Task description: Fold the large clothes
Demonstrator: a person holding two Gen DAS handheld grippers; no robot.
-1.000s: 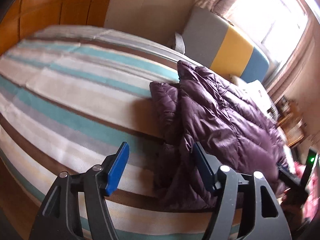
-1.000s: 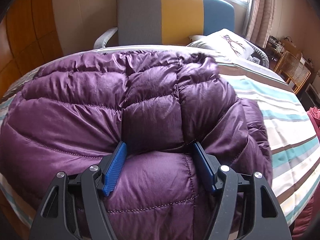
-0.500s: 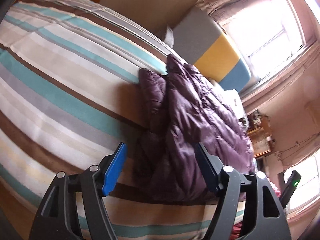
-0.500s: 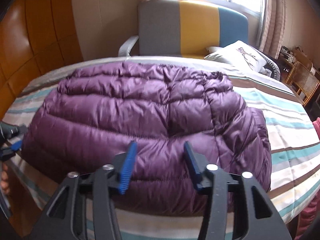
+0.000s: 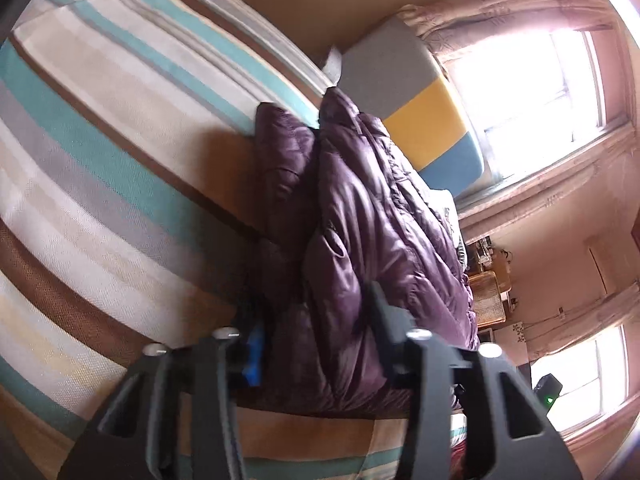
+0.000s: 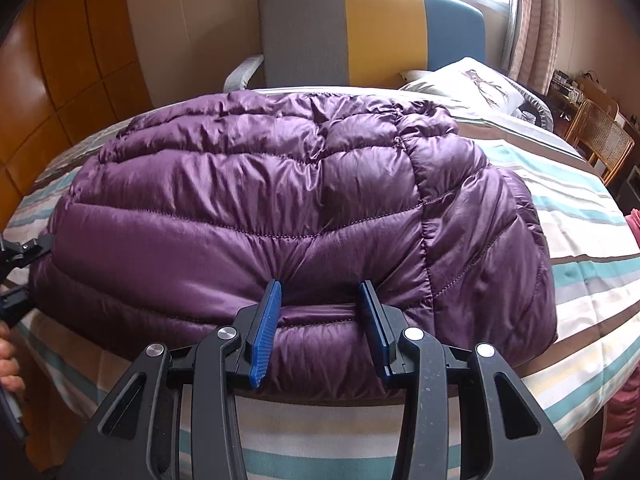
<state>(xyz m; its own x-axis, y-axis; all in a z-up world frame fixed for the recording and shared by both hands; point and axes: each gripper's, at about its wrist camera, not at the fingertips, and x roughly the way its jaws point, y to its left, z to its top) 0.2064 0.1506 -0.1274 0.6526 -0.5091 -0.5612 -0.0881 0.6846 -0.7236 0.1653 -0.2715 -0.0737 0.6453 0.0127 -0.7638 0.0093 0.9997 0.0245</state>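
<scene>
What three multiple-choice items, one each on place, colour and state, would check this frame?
1. Where does the purple down jacket lie?
A. on the striped bedspread
B. on the wicker chair
C. on the floor

2. What colour are the right gripper's pads?
A. red
B. blue
C. white

3. What sits between the right gripper's jaws?
A. a fold of the jacket's near edge
B. a pillow
C. nothing

Answers: 1 A, stripes show on all sides of it; 2 B, both pads are blue; 3 A, purple fabric bunches between the pads.

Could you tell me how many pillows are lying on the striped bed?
1: a white printed pillow lies at the far right of the striped bed, beyond the purple quilted down jacket, near the headboard. Others may be hidden behind the jacket.
</scene>
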